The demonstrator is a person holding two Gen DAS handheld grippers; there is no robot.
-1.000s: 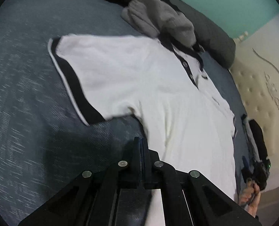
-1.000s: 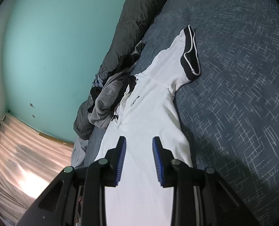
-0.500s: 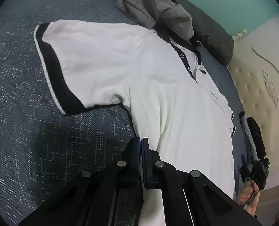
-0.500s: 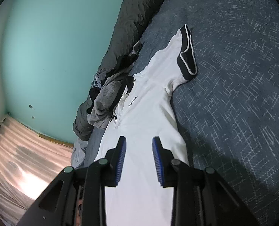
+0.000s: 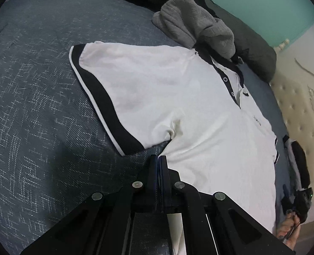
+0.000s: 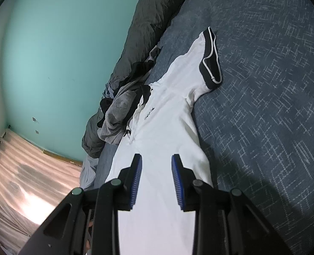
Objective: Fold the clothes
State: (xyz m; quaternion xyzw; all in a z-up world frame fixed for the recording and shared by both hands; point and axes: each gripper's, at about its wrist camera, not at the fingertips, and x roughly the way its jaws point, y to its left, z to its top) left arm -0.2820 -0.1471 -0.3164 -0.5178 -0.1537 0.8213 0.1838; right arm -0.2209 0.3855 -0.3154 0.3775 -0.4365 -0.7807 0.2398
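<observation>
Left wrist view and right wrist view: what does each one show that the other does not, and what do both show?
Only the left wrist view shows the shut left gripper, the shirt's buttons, the cream padded headboard and a hand at the lower right edge. Only the right wrist view shows the open right gripper, with nothing between its jaws, and the curtain. Both show the white shirt spread on the blue bed cover, and the grey garment at its collar.

The grey sweater [image 5: 196, 24] covers the back of the polo shirt [image 5: 178, 97] collar. The shirt's hem runs under both tongs, out of frame. Its chest lettering [image 6: 149, 113] is too small to read.
</observation>
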